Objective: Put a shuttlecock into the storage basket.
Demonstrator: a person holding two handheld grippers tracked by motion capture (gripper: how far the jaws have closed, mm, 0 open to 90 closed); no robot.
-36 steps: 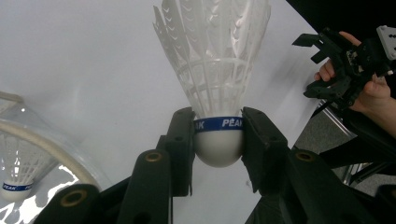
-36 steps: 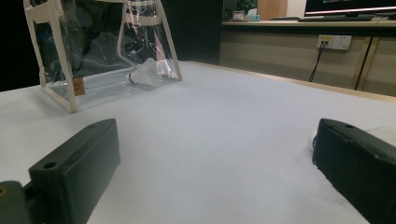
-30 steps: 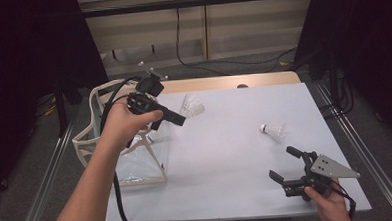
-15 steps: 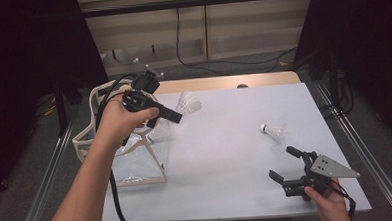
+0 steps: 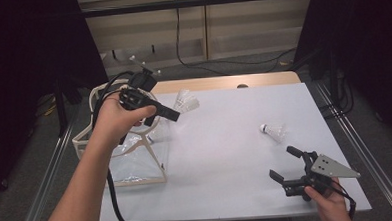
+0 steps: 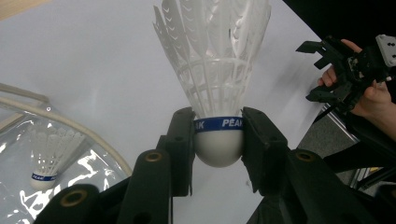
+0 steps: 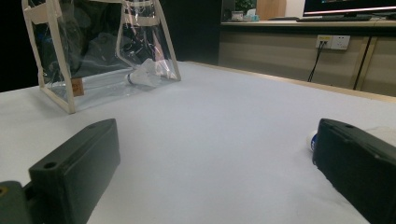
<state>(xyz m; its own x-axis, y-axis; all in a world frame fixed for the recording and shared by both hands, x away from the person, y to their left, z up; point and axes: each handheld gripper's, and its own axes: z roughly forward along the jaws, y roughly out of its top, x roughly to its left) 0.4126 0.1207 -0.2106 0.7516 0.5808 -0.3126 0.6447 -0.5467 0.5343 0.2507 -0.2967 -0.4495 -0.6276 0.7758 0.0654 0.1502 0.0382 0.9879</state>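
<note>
Left gripper (image 6: 218,140) pinched the shuttlecock (image 6: 215,70) by its cork between the jaws; feathers looked light, crushable.

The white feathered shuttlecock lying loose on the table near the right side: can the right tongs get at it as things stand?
Probably yes. The right tongs stand open and hold nothing, and the white feathered shuttlecock lies just beyond them on bare white table, with nothing between. In the right gripper view its blue-banded cork peeks past one jaw.
</note>
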